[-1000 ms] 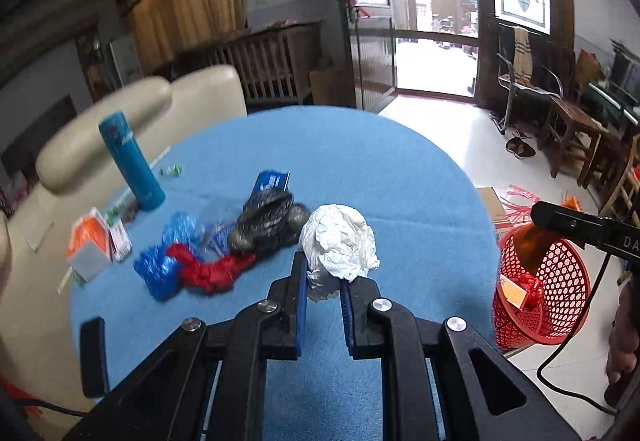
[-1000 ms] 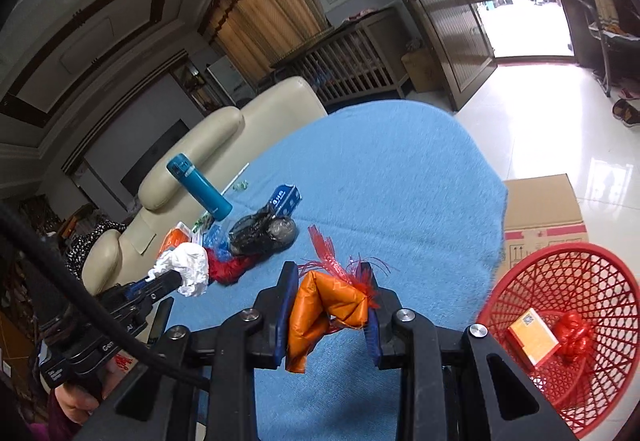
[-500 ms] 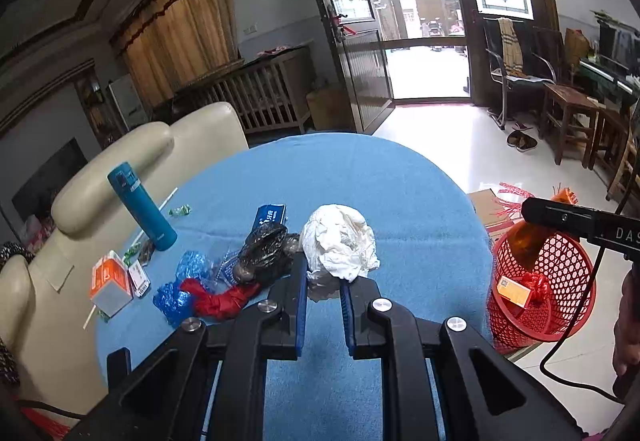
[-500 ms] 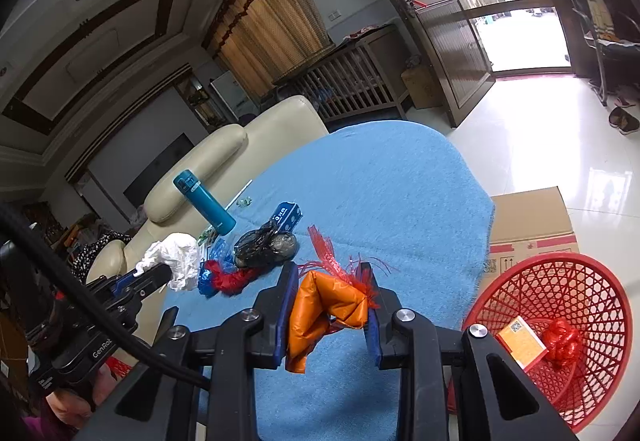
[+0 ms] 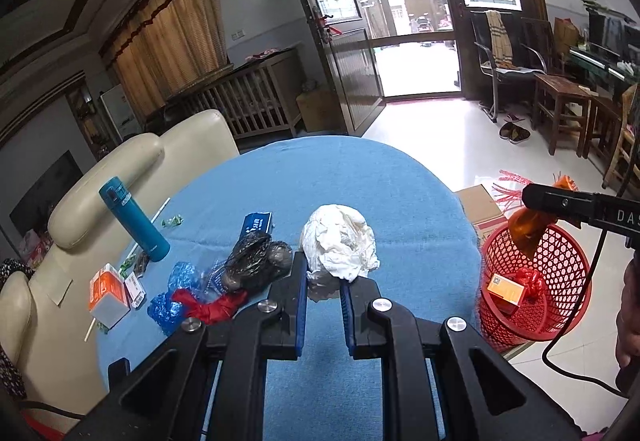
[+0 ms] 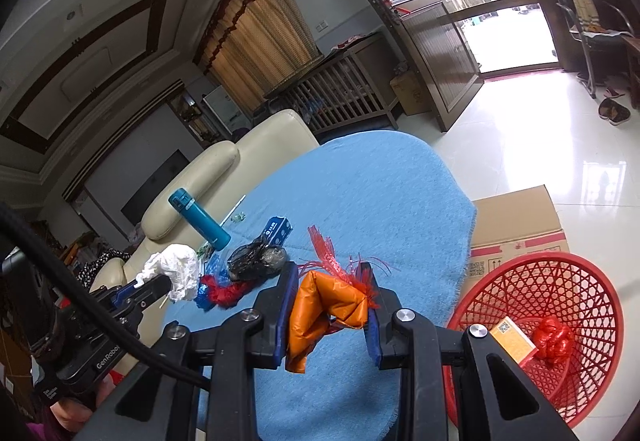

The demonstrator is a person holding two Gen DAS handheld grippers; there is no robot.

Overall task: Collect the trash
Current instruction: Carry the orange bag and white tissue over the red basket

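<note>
Item 1, my left gripper point(image 5: 323, 283): jaws clamped on a crumpled white paper wad point(image 5: 340, 241), held above the round table under its blue cloth point(image 5: 360, 177). Only the left view shows the right tool's tip from the side, its orange bag hanging over the basket rim.

Item 2, my right gripper point(image 6: 329, 295): jaws pinched on a crumpled orange plastic bag with red fringe point(image 6: 326, 307), tilted downward at the table edge. Only this view looks into the red plastic mesh basket point(image 6: 560, 281) on the floor: a small orange carton point(image 6: 513, 339) and a red bag knot point(image 6: 554, 337) inside.

Item 3, left on the cloth: black plastic bag bundle point(image 5: 256, 259), red and blue wrappers point(image 5: 192, 301), teal flask point(image 5: 134, 219), upright.

Item 4: flattened cardboard box point(image 6: 516, 221) behind the basket, touching or not I cannot tell
</note>
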